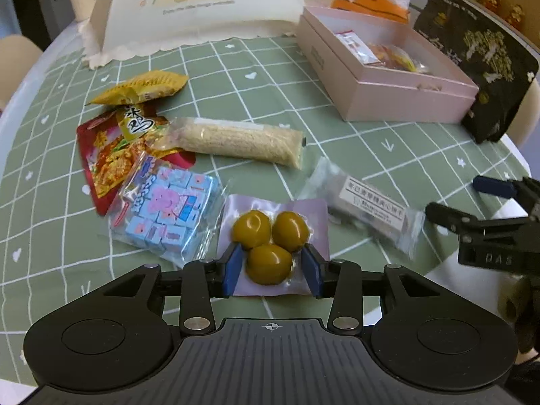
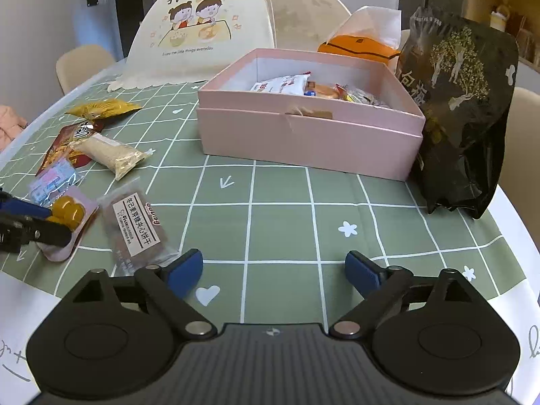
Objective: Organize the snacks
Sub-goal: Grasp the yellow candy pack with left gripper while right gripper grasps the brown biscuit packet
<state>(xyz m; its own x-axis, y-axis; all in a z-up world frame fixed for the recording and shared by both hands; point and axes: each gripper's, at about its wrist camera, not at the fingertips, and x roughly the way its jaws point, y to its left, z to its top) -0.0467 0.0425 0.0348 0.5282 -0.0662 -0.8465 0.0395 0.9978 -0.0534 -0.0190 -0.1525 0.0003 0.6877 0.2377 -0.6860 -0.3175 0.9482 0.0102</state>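
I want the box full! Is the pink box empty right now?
No, the pink box already holds several wrapped snacks inside, seen in the right wrist view.

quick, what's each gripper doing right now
Left gripper: jaws on both sides of the olive pack; whether they grip it cannot be told.
Right gripper: jaws wide open, holding nothing.

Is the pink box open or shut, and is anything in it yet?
Open: the pink box has no lid on, and several wrapped snacks lie inside.
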